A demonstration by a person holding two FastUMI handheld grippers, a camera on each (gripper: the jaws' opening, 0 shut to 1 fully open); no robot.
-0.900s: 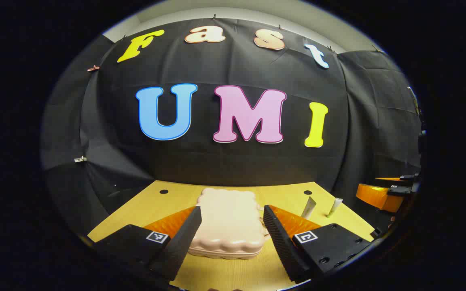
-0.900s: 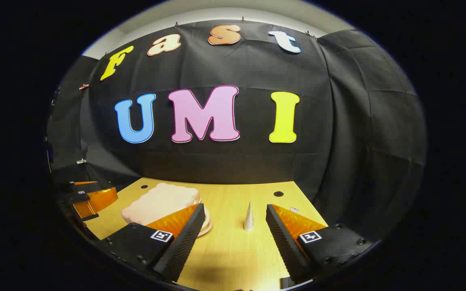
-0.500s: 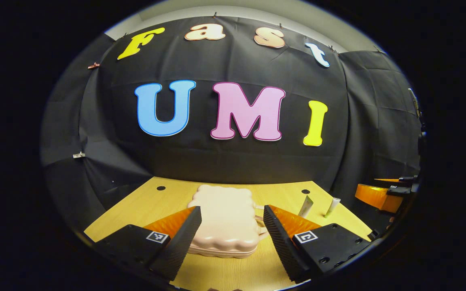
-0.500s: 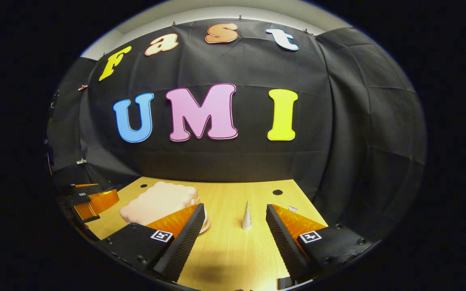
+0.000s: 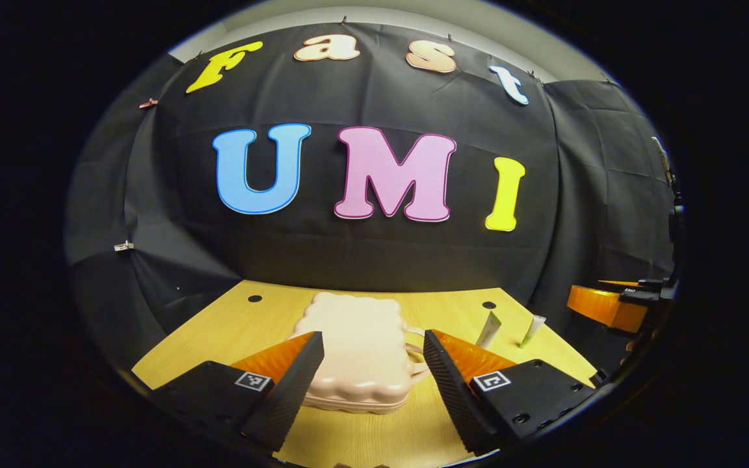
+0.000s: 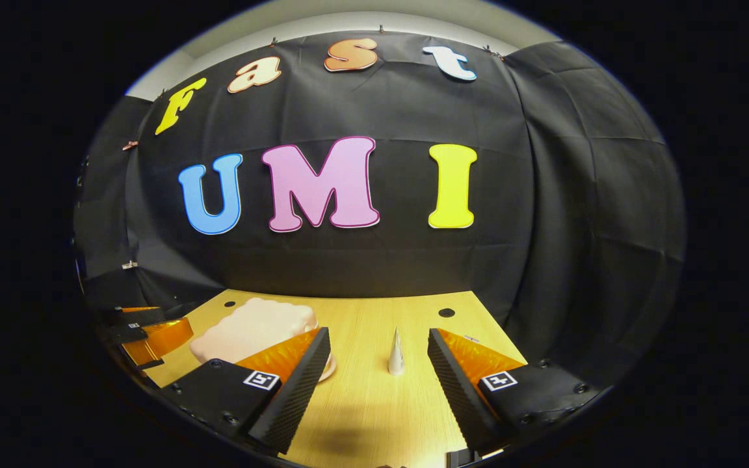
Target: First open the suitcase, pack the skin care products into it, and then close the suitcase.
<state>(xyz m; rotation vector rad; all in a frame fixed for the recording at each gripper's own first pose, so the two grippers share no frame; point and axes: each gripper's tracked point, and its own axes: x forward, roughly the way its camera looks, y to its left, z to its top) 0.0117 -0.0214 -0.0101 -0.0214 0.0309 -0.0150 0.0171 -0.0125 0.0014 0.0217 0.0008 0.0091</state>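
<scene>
Pale pink suitcase (image 5: pixel 356 351) lies closed between my spread left gripper (image 5: pixel 373 374) fingers; my right gripper (image 6: pixel 378 374) gapes around a white tube (image 6: pixel 396 354).

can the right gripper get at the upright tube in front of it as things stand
Probably yes. In the right gripper view the right gripper is open and the tube stands upright just ahead, roughly centred between its fingers. Only bare table lies between them, and the suitcase sits off to one side.

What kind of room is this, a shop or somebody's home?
Neither, most likely: it looks like a staged recording booth. Black cloth drapes the walls, and a bare wooden table holds only props: a small pink suitcase and standing skin care tubes.
</scene>
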